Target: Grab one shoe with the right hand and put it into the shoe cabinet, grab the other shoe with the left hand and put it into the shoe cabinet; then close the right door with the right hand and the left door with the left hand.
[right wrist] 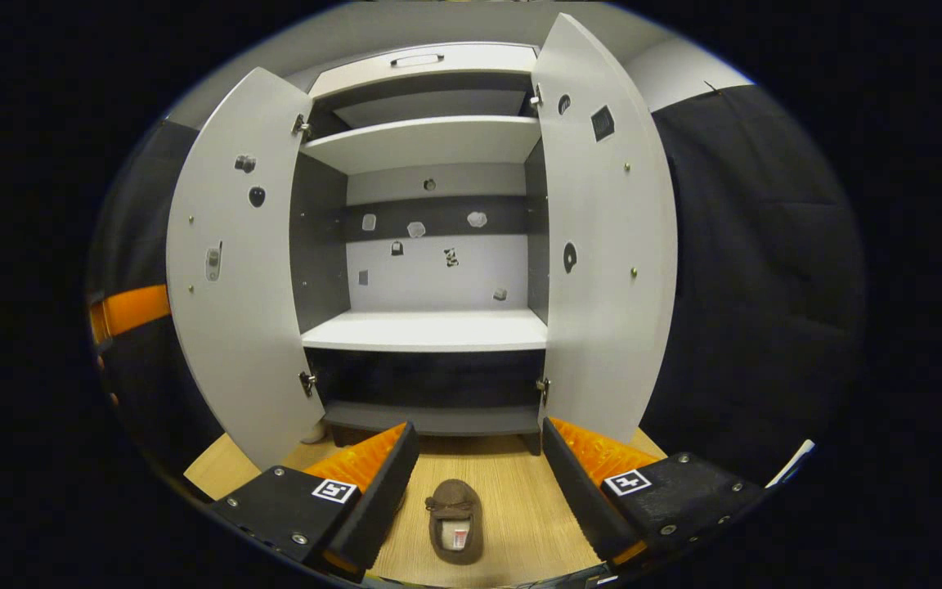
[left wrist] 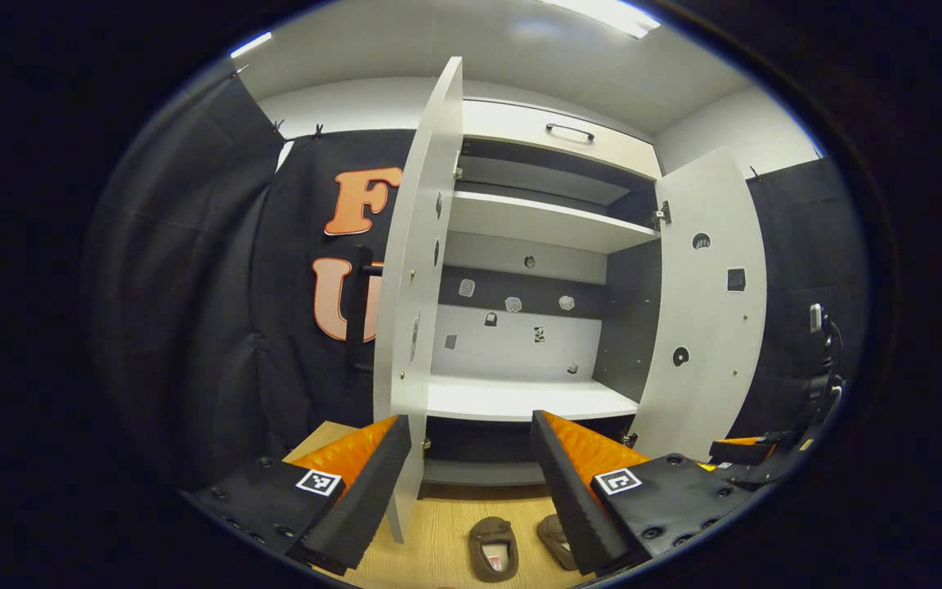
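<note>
Shoe (right wrist: 455, 521) insole label unreadable; both tongs (right wrist: 471, 491) gape empty.

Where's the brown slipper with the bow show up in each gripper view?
Left gripper view: brown suede slipper bottom centre, on the wooden floor between the tongs.
Right gripper view: same slipper bottom centre, between the tongs.
Shared landmark: white lower cabinet shelf.
</note>
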